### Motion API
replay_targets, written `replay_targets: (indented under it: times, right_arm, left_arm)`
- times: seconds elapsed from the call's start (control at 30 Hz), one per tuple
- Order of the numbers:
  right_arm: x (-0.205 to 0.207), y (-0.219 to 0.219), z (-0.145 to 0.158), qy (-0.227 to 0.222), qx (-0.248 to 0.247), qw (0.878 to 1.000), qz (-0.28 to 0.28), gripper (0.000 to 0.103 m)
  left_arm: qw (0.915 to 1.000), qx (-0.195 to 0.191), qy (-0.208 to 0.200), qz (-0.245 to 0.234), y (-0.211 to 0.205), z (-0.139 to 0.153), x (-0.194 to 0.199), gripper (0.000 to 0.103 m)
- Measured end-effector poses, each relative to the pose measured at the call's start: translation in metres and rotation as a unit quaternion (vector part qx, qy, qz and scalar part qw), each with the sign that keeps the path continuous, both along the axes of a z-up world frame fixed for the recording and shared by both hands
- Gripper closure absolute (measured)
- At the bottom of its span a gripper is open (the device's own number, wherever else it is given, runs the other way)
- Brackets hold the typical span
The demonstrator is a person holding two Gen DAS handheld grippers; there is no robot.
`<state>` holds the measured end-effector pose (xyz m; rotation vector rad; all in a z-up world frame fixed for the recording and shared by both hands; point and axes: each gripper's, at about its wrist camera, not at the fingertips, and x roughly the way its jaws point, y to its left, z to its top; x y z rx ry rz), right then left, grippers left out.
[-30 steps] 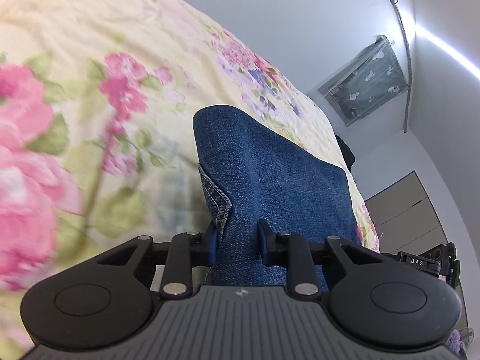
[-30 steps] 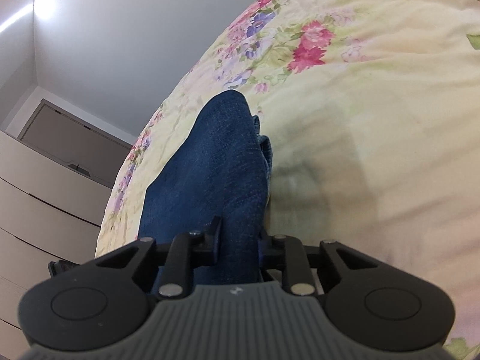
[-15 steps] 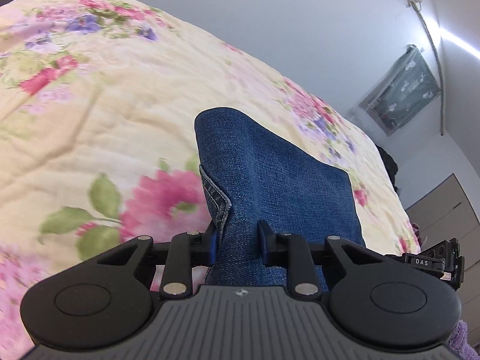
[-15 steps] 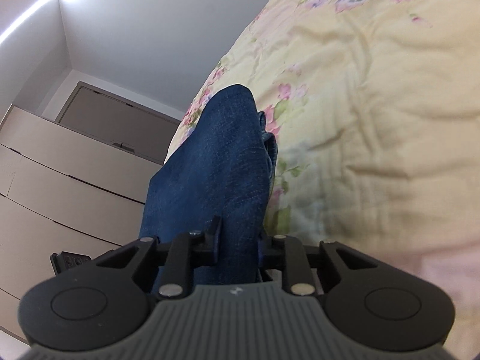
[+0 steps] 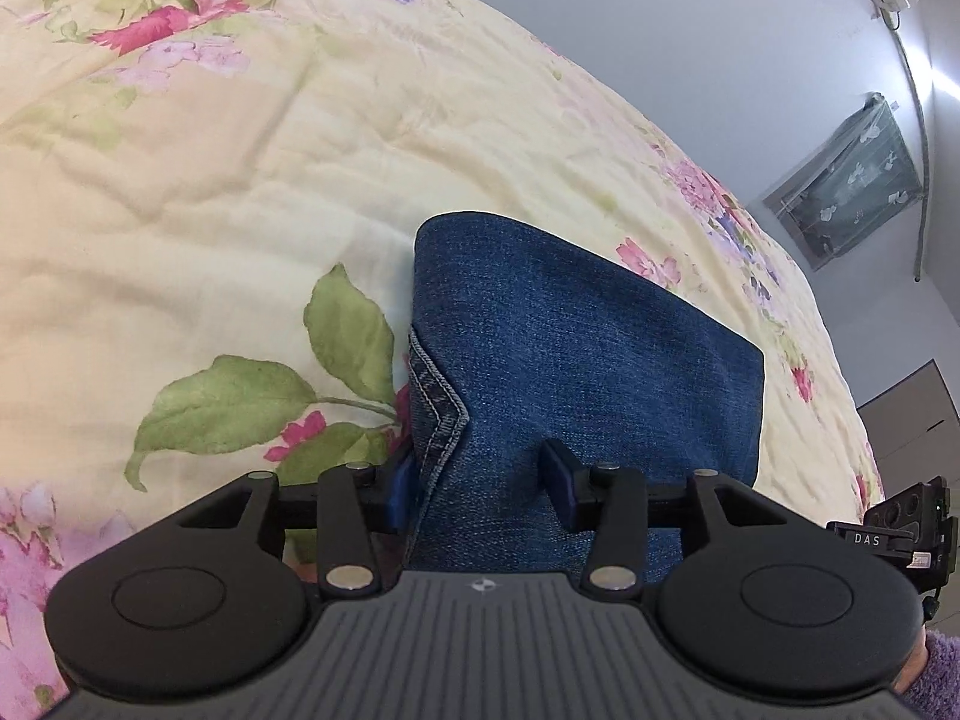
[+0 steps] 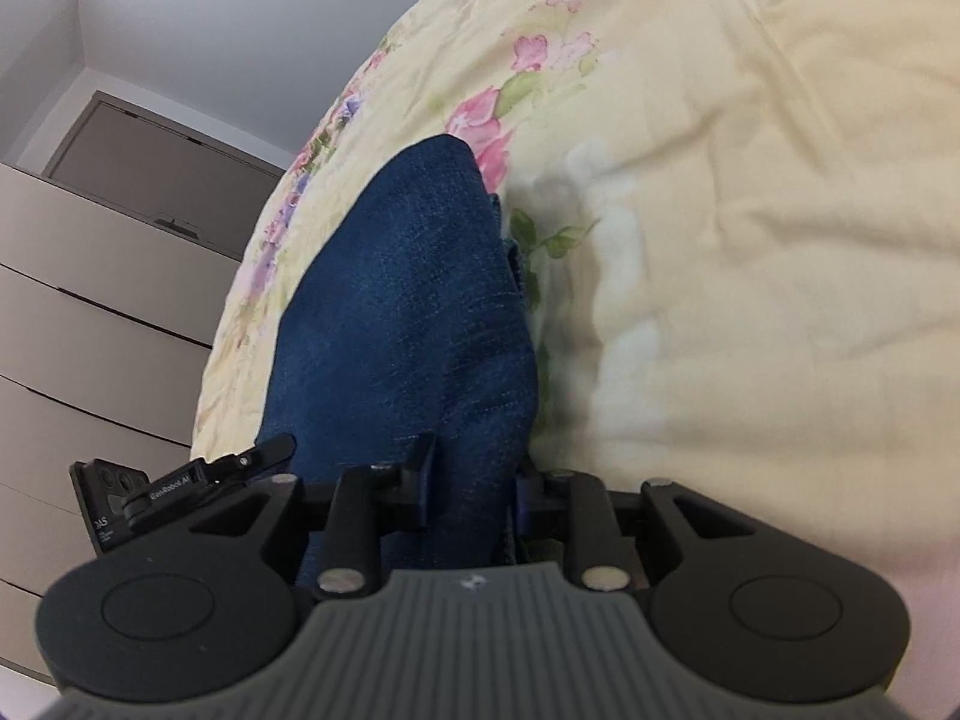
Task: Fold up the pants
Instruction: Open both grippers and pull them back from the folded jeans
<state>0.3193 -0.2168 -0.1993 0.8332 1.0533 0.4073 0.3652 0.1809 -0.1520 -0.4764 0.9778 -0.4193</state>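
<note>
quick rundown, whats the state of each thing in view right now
blue denim pants: folded over, lifted, held by both grippers
left gripper: shut on the pants' stitched edge
right gripper: shut on the pants
yellow floral quilt: spread out, wrinkled, under the pants
beige drawer unit: drawers shut
plastic-covered wall window: covered
</note>
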Motion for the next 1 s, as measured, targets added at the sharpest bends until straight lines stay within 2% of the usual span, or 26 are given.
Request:
replay_targets:
  times: [0.07, 0.17, 0.3, 0.4, 0.47, 0.5, 0.67, 0.77, 0.83, 0.93, 1.0]
  right_arm:
    - [-0.001, -0.002, -0.003, 0.004, 0.008, 1.0, -0.006, 0.082]
    - [-0.003, 0.002, 0.006, 0.001, -0.013, 1.0, -0.003, 0.079]
    - [-0.009, 0.016, 0.041, -0.045, -0.102, 0.994, 0.011, 0.06]
    - [-0.032, 0.024, 0.077, -0.105, -0.172, 0.979, 0.026, 0.051]
    - [-0.054, 0.034, 0.103, -0.151, -0.213, 0.964, 0.037, 0.046]
    - [-0.065, 0.038, 0.115, -0.171, -0.23, 0.957, 0.042, 0.04]
    - [-0.13, 0.054, 0.167, -0.261, -0.276, 0.924, 0.044, 0.022]
    - [-0.162, 0.058, 0.187, -0.285, -0.281, 0.916, 0.035, 0.022]
    - [-0.185, 0.059, 0.199, -0.292, -0.279, 0.914, 0.028, 0.022]
    - [-0.216, 0.063, 0.209, -0.311, -0.283, 0.907, 0.025, 0.022]
    - [-0.236, 0.068, 0.213, -0.322, -0.294, 0.9, 0.021, 0.021]
  left_arm:
    - [1.0, 0.009, 0.001, -0.001, -0.001, 0.004, -0.001, 0.048]
    - [0.9983, 0.058, -0.003, 0.0, -0.009, 0.02, -0.007, 0.047]
    - [0.991, 0.128, -0.037, -0.004, -0.02, 0.06, -0.032, 0.047]
    - [0.9857, 0.15, -0.075, -0.015, -0.028, 0.103, -0.06, 0.043]
    - [0.9808, 0.167, -0.099, -0.018, -0.037, 0.133, -0.081, 0.04]
    - [0.978, 0.176, -0.11, -0.016, -0.044, 0.147, -0.091, 0.038]
    - [0.9623, 0.207, -0.176, -0.007, -0.077, 0.2, -0.153, 0.024]
    - [0.9534, 0.225, -0.2, -0.009, -0.095, 0.214, -0.185, 0.02]
    - [0.9442, 0.25, -0.215, -0.007, -0.104, 0.219, -0.205, 0.014]
    - [0.9308, 0.271, -0.245, 0.0, -0.108, 0.224, -0.233, 0.012]
    - [0.9257, 0.275, -0.259, 0.03, -0.107, 0.226, -0.251, 0.008]
